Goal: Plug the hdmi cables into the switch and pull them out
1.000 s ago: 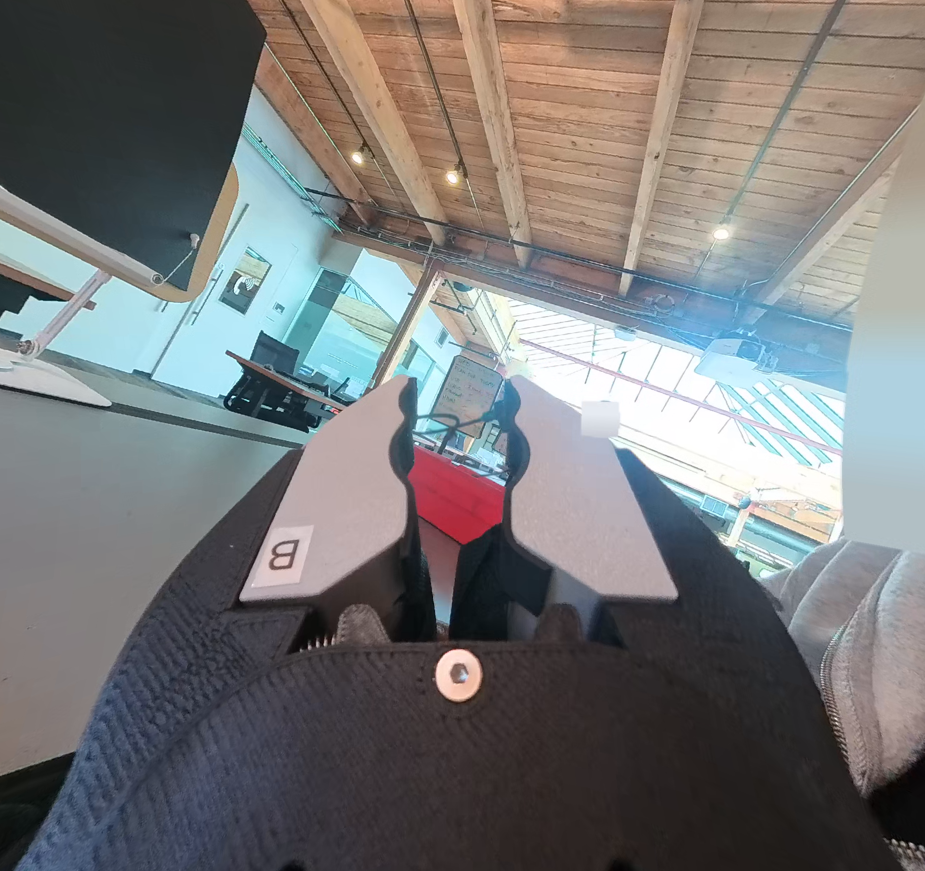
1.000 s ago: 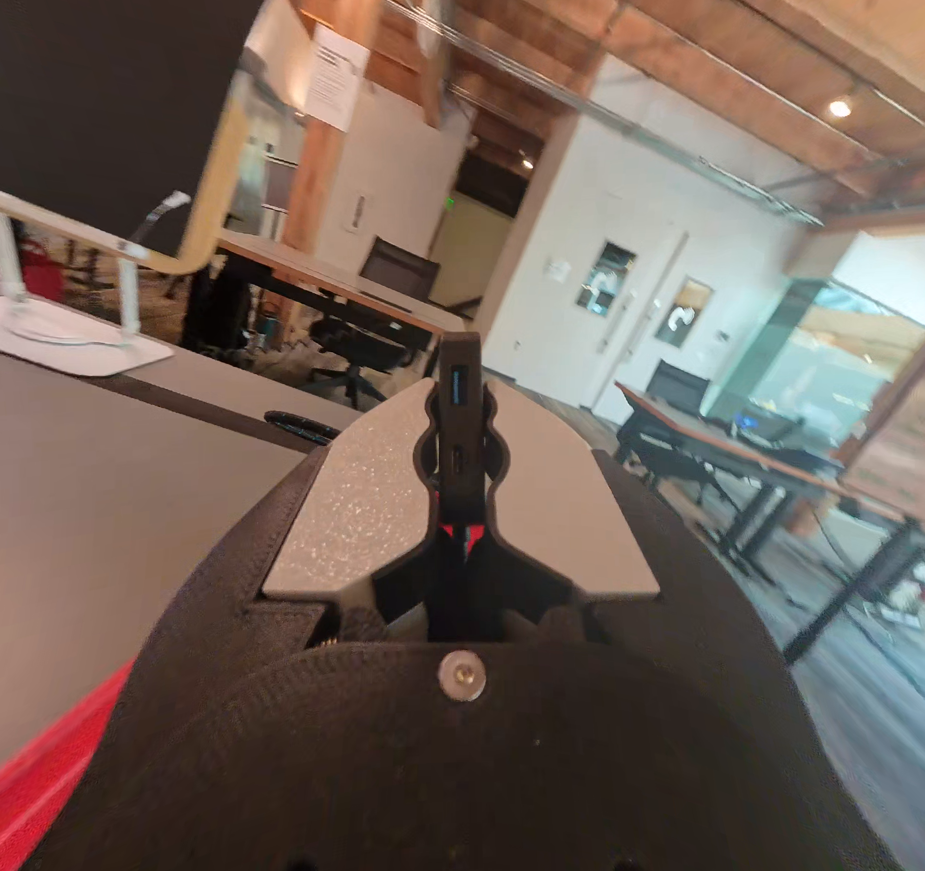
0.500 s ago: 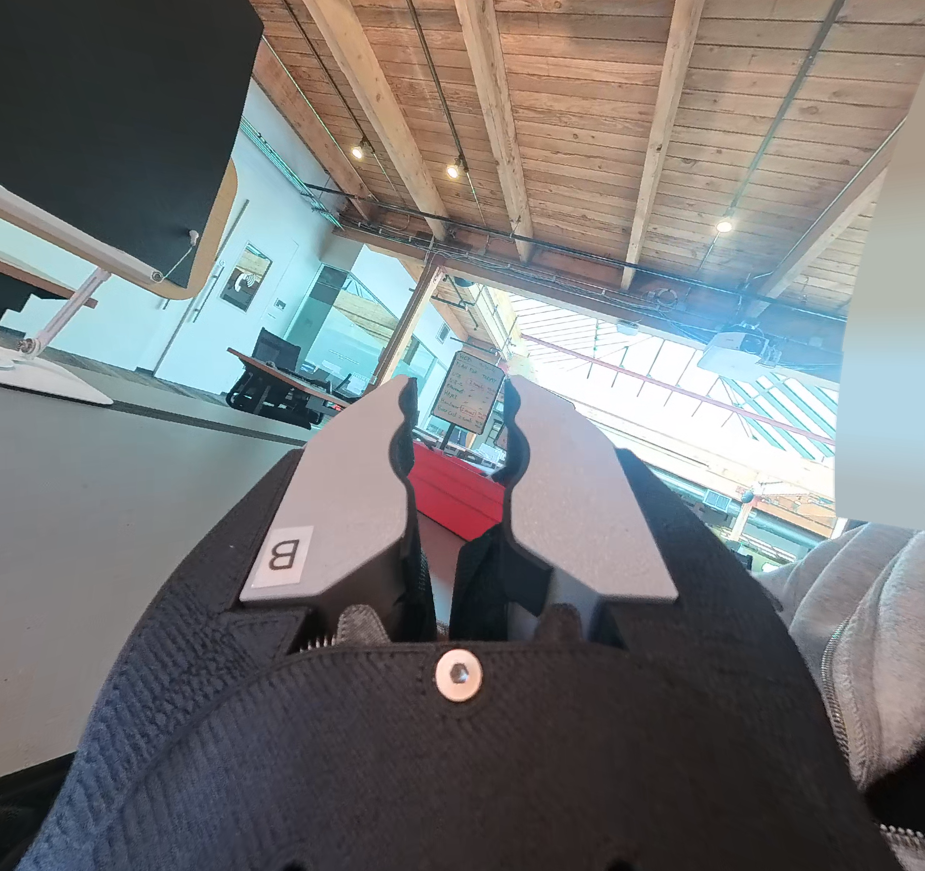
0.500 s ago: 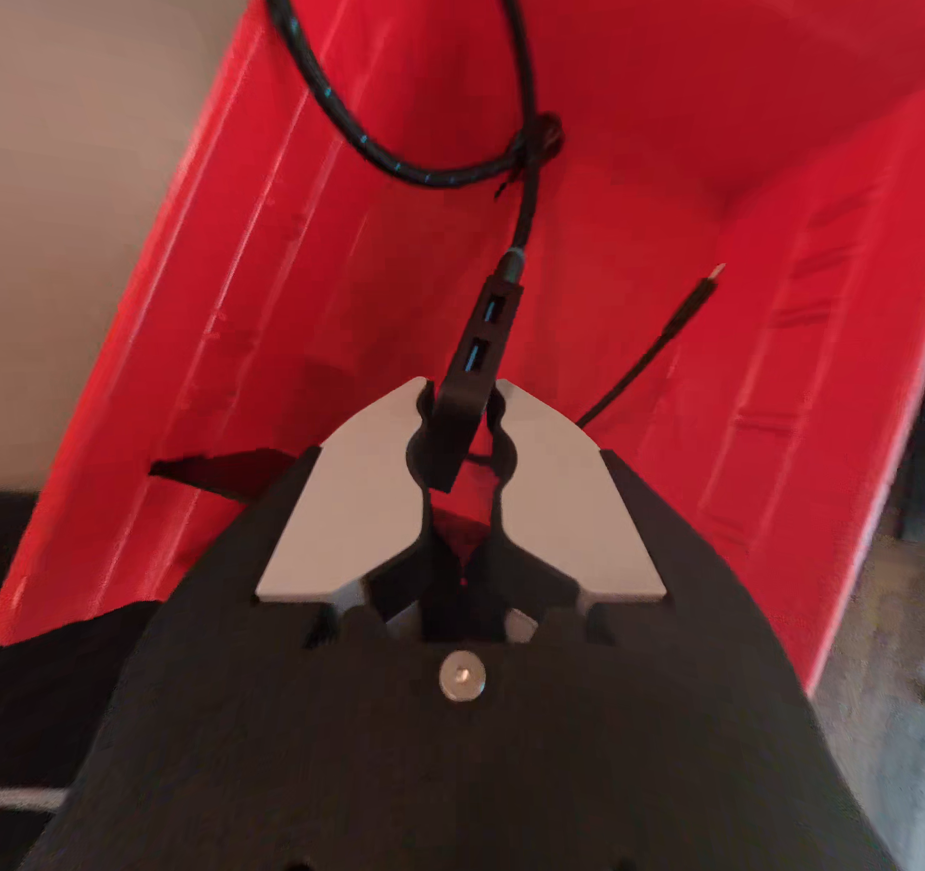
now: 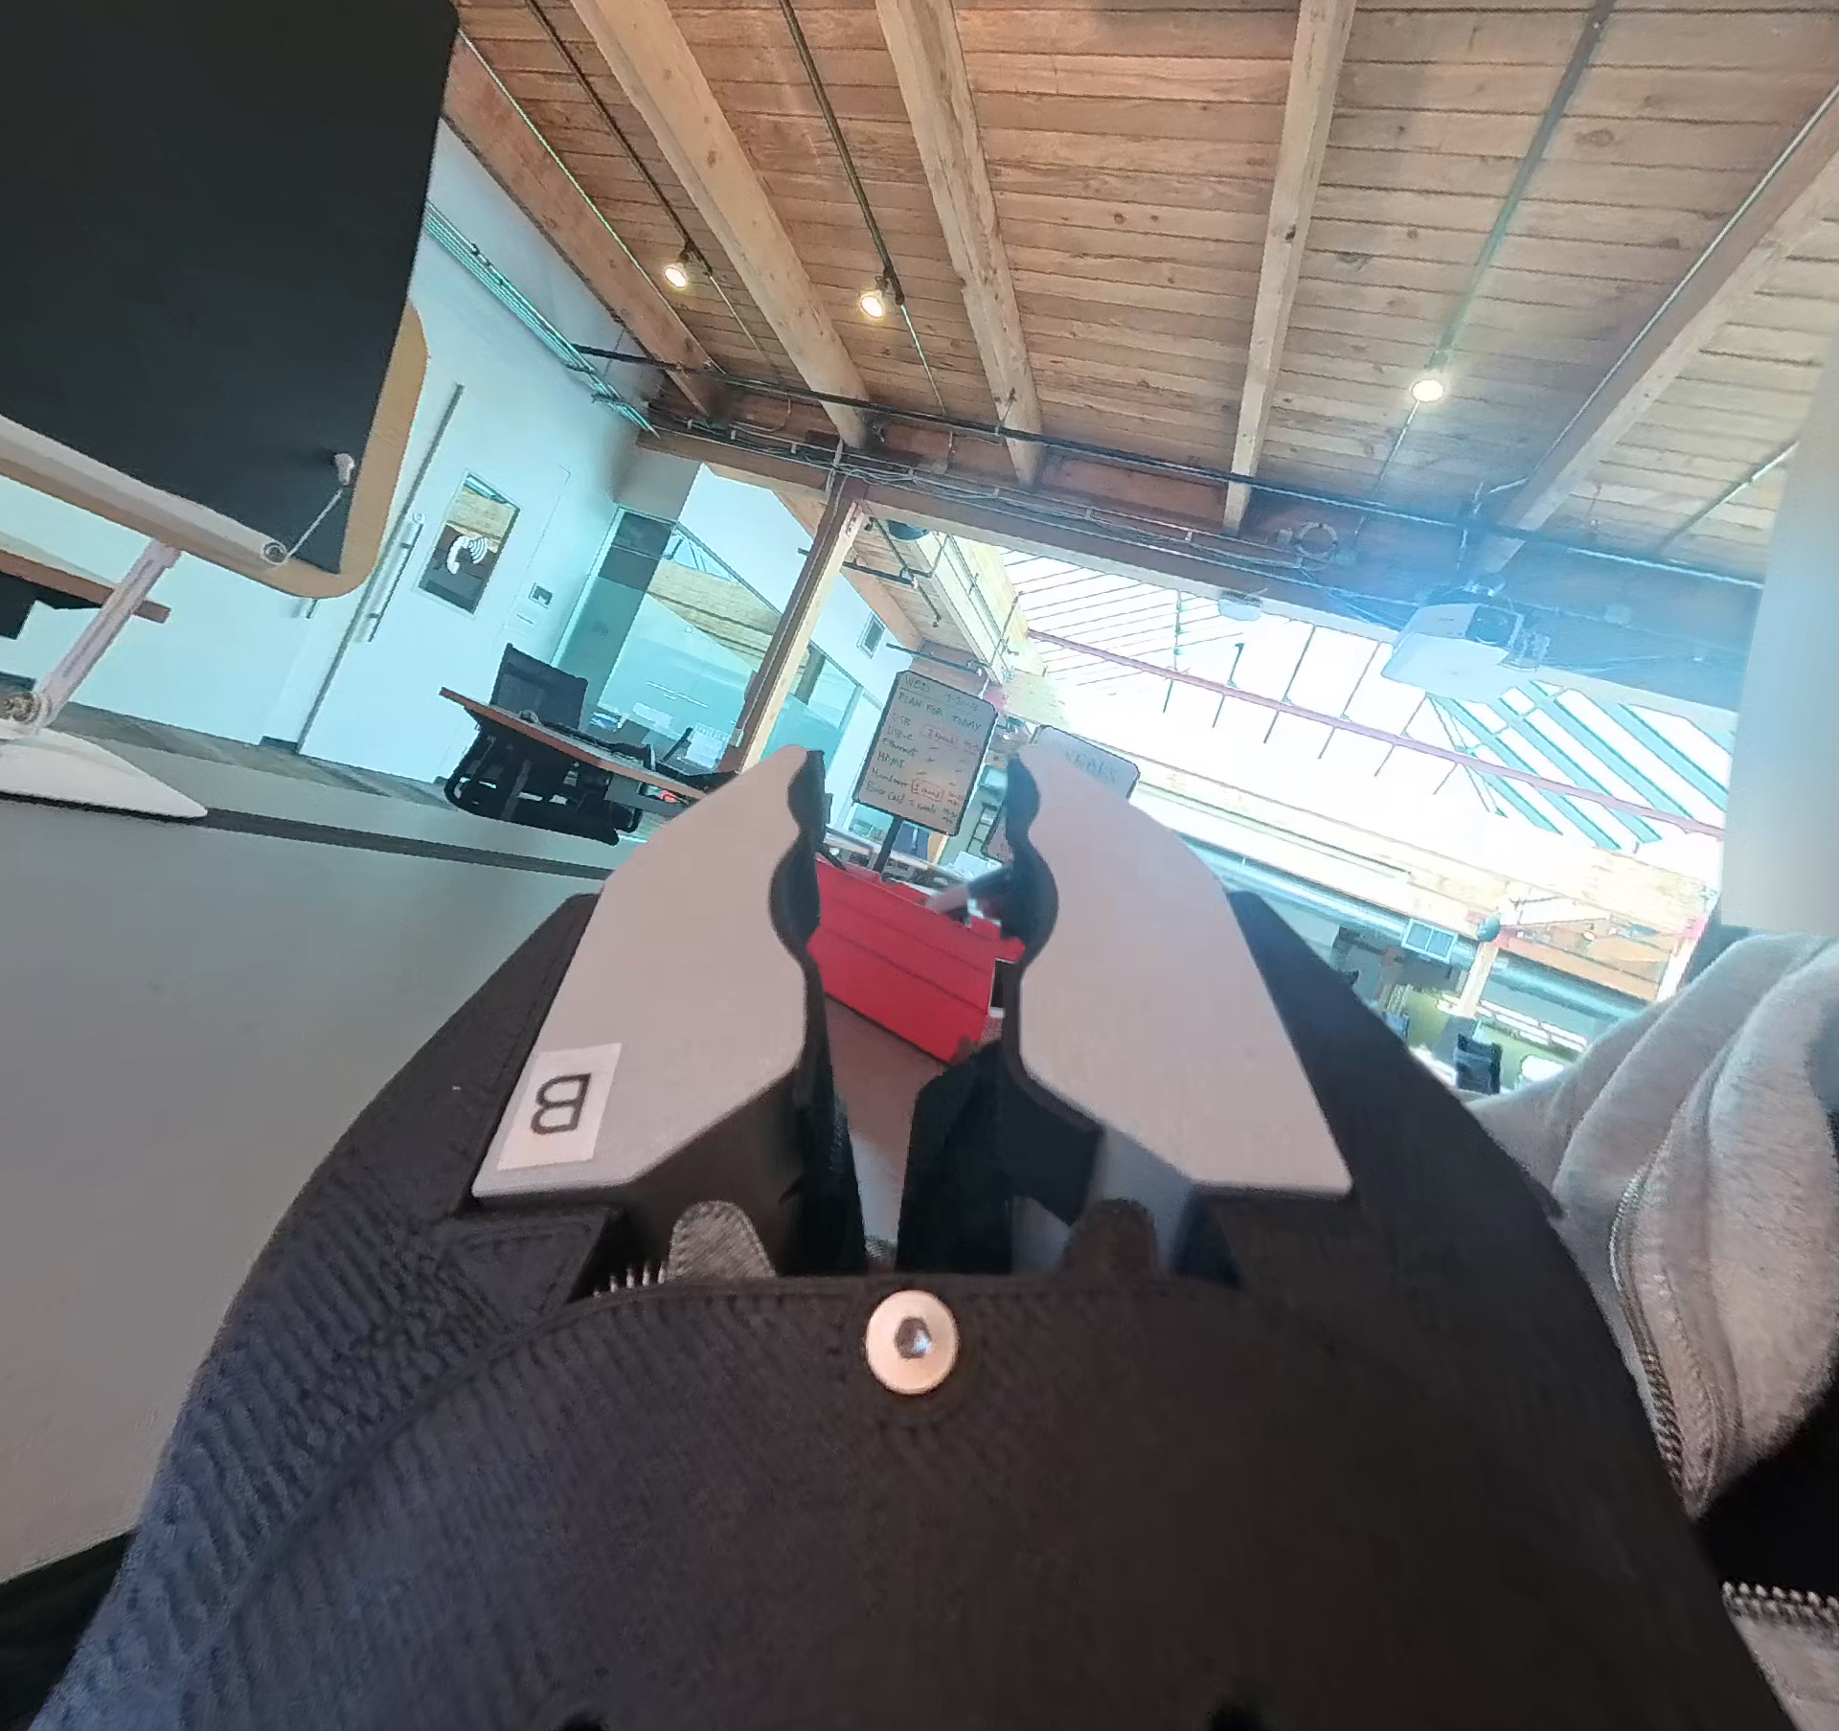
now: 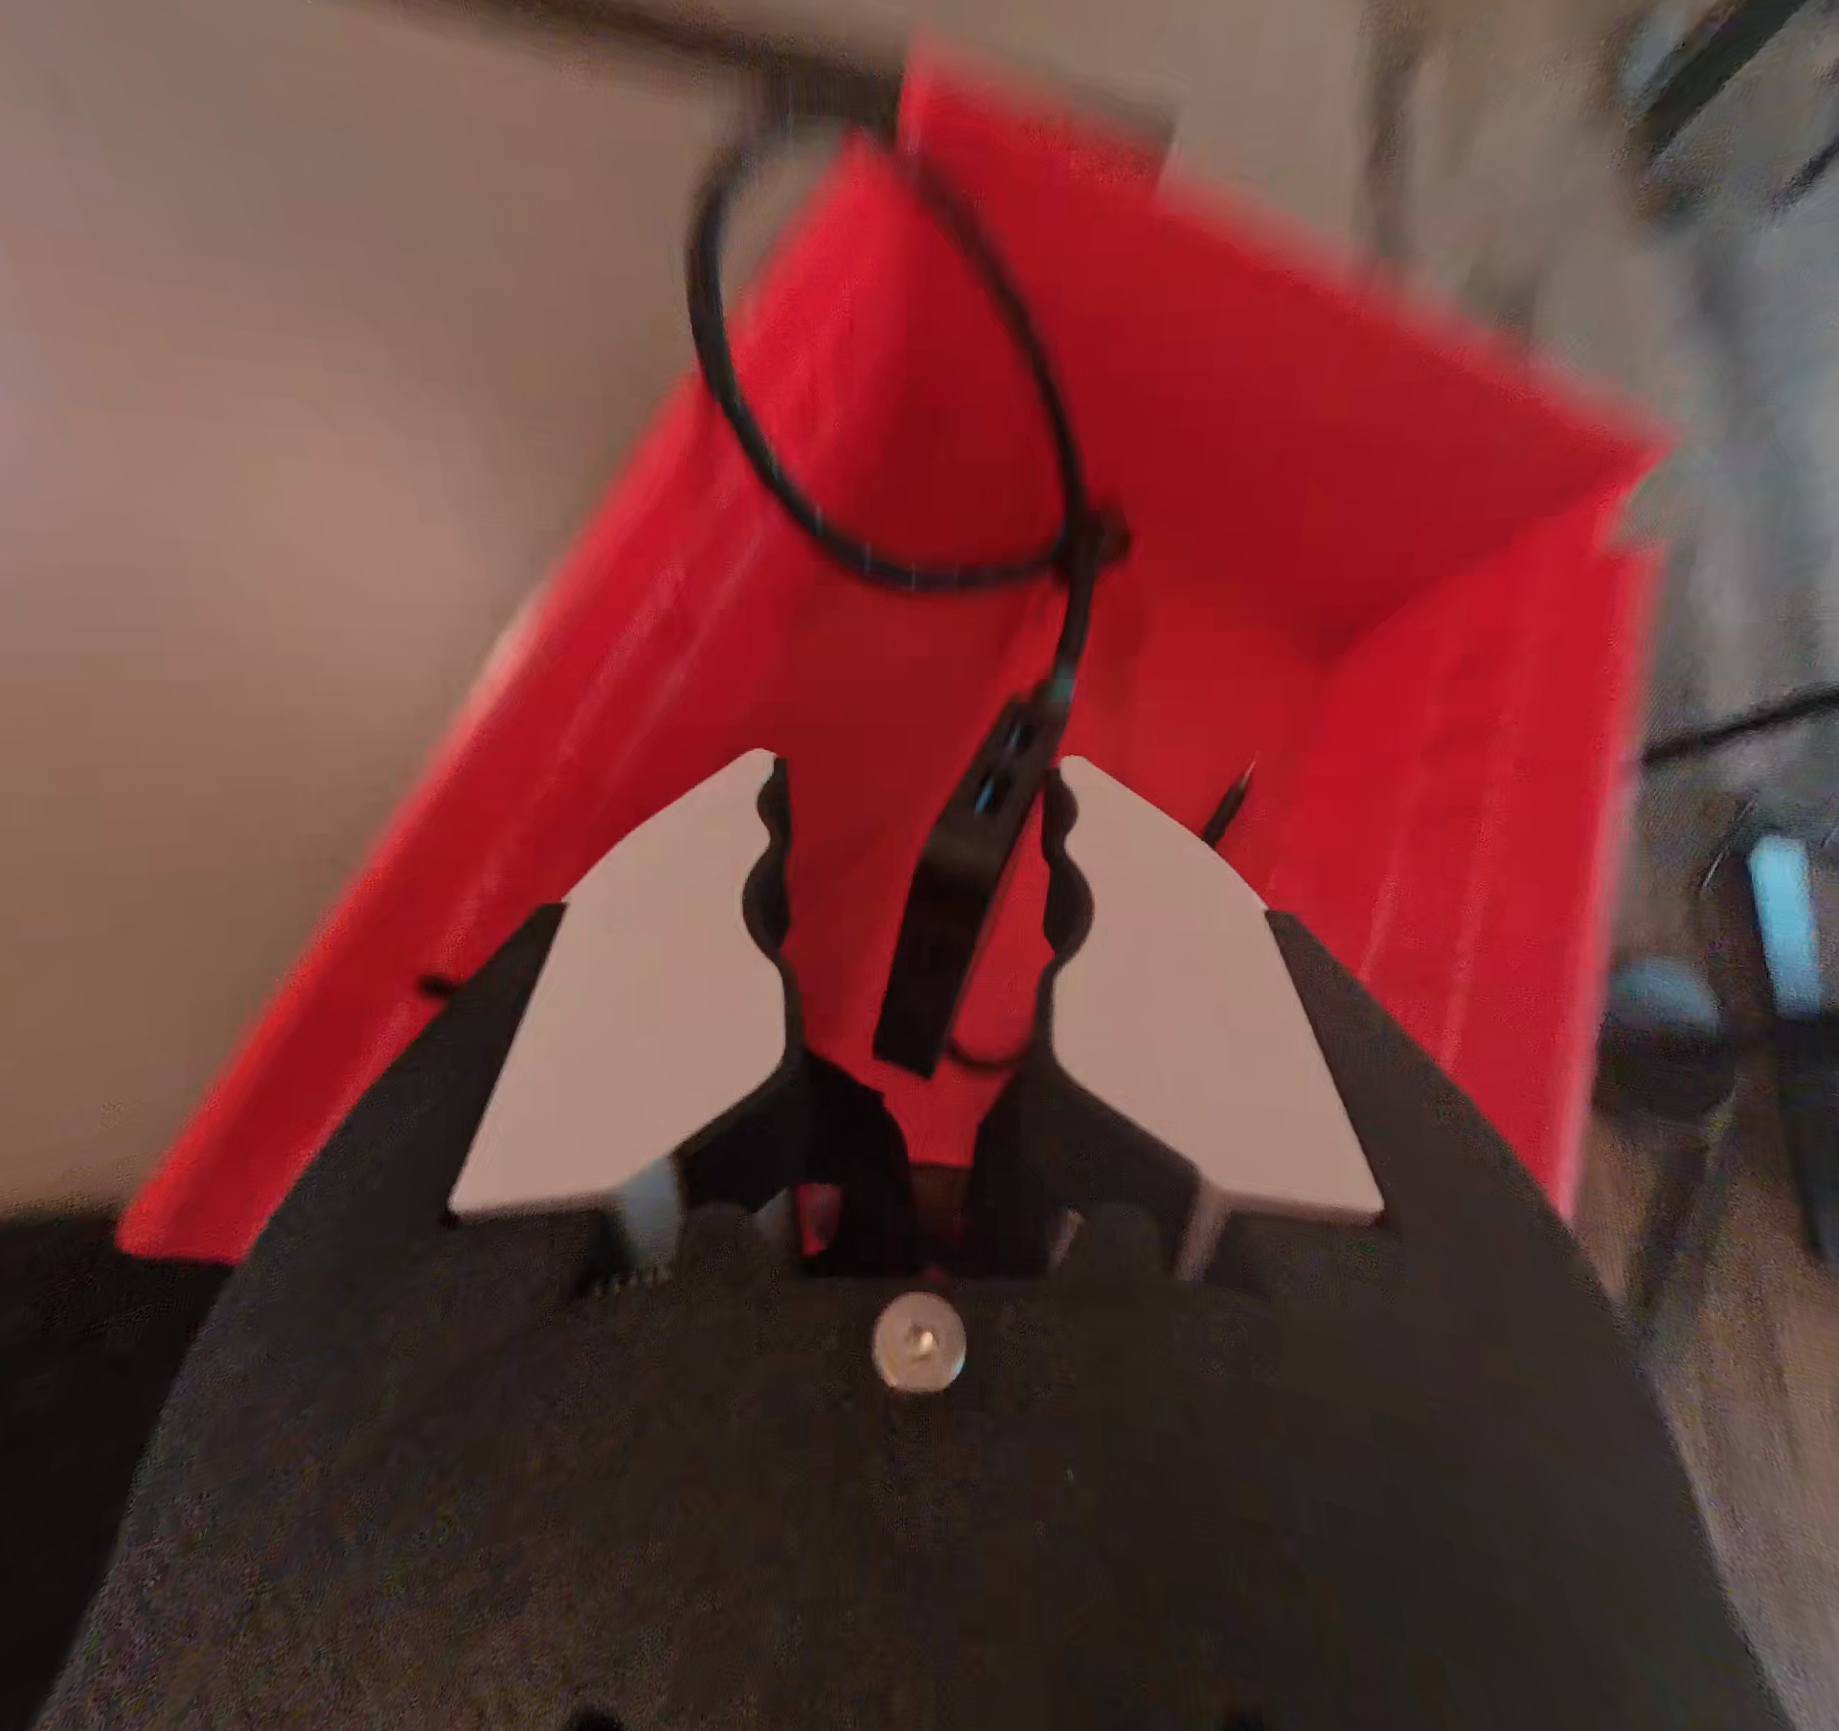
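Switch (image 6: 960, 872) hangs between my right tongs (image 6: 916, 778), spread wide and not gripping, long axis pointing away into the red bin (image 6: 1244, 369); left tongs (image 5: 911, 768), narrowly parted and empty, sit farther off.

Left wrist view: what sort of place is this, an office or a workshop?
Most likely an open-plan office in a converted loft: desks with office chairs, a standing whiteboard, and a timber-beamed ceiling with a projector.

Grey table (image 5: 199, 1036), red bin (image 6: 1343, 489) on it, white stand base (image 5: 90, 773) at far edge
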Action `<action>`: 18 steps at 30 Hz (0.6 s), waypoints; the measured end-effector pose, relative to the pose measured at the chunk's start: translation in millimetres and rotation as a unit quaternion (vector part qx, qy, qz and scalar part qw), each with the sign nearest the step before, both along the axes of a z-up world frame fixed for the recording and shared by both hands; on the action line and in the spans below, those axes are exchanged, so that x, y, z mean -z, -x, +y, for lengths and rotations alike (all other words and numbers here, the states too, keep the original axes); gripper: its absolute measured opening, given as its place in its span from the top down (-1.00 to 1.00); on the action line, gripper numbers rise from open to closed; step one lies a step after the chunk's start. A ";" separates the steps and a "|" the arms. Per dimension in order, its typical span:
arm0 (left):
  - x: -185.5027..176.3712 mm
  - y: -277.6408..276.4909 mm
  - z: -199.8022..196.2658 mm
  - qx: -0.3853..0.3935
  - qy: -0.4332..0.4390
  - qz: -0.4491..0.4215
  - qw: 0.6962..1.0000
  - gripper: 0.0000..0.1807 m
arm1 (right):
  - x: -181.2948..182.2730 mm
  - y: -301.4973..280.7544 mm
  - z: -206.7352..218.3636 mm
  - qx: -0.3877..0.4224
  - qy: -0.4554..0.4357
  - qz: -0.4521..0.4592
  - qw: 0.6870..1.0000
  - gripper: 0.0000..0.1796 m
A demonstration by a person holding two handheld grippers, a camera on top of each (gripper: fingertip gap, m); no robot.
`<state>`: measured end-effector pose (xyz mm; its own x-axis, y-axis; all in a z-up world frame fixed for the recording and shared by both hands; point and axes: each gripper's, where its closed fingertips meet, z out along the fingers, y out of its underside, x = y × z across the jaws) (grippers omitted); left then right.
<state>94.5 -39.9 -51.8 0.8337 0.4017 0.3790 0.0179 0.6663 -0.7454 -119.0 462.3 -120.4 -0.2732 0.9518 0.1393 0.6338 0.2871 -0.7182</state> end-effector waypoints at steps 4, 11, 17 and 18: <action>0.9 -3.0 7.4 -0.001 0.027 0.011 1.000 0.57 | -99.1 -1.5 -29.4 -0.005 0.075 0.271 0.960 0.26; -1.5 -9.0 14.0 0.006 0.064 0.008 0.998 0.49 | -166.7 -38.8 -127.8 -0.085 0.120 0.378 0.914 0.04; -25.0 -25.2 -17.5 -0.026 0.182 0.010 0.983 0.48 | -195.0 -43.2 -145.3 -0.055 0.103 0.420 0.900 0.12; -28.5 -24.0 -32.8 -0.052 0.206 0.005 0.977 0.48 | -194.5 -40.6 -148.8 -0.060 0.111 0.412 0.902 0.13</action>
